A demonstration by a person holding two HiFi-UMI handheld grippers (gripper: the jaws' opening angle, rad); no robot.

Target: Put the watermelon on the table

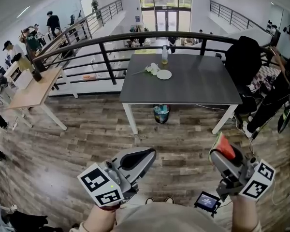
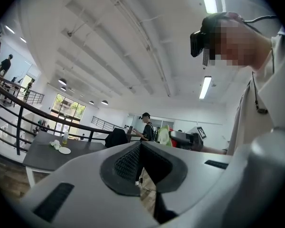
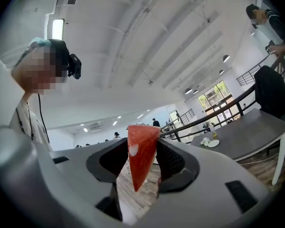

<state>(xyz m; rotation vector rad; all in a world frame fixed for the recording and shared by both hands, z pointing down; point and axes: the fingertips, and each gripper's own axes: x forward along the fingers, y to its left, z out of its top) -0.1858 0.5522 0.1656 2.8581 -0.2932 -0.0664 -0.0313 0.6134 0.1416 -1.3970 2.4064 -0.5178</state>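
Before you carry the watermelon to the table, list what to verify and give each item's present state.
1. Watermelon slice clamped in right gripper: ok.
2. Left gripper shut with nothing in it: ok.
3. Bare space on grey table: ok, near half is free.
4. Plate, flowers and bottle away from the near edge: ok, grouped at the far side.
5. Table within reach: not ok, wood floor lies between.
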